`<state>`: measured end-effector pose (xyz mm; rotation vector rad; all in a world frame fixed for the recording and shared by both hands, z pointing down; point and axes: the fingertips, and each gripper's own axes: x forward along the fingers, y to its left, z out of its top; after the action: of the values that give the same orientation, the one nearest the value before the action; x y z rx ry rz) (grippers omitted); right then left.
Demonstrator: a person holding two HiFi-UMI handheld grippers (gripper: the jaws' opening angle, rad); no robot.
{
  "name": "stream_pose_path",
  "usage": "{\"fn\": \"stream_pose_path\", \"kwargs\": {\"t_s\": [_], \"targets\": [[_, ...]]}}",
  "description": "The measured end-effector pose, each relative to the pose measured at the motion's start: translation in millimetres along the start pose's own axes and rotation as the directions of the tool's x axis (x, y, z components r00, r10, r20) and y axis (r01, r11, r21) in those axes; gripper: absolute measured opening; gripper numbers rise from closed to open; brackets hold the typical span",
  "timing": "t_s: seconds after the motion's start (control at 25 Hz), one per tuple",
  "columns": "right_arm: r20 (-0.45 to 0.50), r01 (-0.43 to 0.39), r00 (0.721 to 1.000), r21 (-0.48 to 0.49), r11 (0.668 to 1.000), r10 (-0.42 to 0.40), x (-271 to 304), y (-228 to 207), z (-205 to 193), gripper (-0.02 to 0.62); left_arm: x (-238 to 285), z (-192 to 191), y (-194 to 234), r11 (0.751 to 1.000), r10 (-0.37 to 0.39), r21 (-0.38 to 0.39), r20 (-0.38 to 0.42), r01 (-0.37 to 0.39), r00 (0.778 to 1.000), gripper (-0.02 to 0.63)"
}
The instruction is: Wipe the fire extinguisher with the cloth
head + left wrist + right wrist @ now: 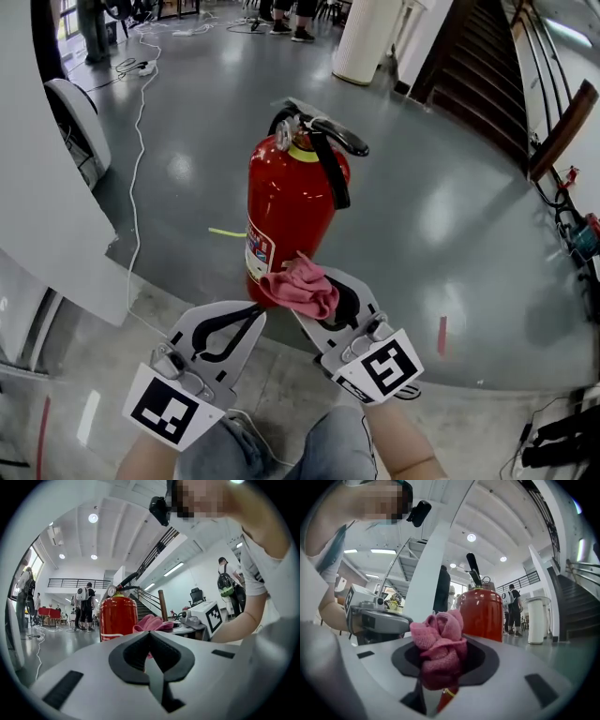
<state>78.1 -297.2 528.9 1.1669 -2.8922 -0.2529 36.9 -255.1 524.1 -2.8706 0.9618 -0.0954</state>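
A red fire extinguisher with a black handle and hose stands upright on the grey floor. My right gripper is shut on a crumpled pink cloth, and the cloth rests against the extinguisher's lower front. In the right gripper view the cloth bulges out between the jaws, with the extinguisher just behind it. My left gripper sits a little to the left, close to the extinguisher's base, shut with nothing in it. The left gripper view shows the extinguisher and cloth beyond its closed jaws.
A white curved panel stands at the left, with a white cable trailing over the floor. A white column and a dark staircase are at the back. A yellow strip lies beside the extinguisher. People stand far off.
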Motion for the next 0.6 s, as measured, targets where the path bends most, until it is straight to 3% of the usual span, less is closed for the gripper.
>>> {"fn": "stream_pose_path", "kwargs": {"t_s": [0.24, 0.48, 0.6], "targets": [[0.005, 0.005, 1.000, -0.157, 0.988, -0.004, 11, 2, -12, 0.158, -10, -35, -20, 0.999, 0.015, -0.052, 0.013, -0.014, 1.000, 0.009], [0.098, 0.072, 0.994, -0.358, 0.931, -0.039, 33, -17, 66, 0.158, -14, -22, -24, 0.999, 0.031, -0.007, 0.014, -0.031, 0.999, 0.009], [0.183, 0.120, 0.982, -0.413, 0.903, -0.047, 36, -15, 76, 0.155, -16, -18, -23, 0.999, 0.042, -0.003, 0.029, -0.042, 0.999, 0.009]]}}
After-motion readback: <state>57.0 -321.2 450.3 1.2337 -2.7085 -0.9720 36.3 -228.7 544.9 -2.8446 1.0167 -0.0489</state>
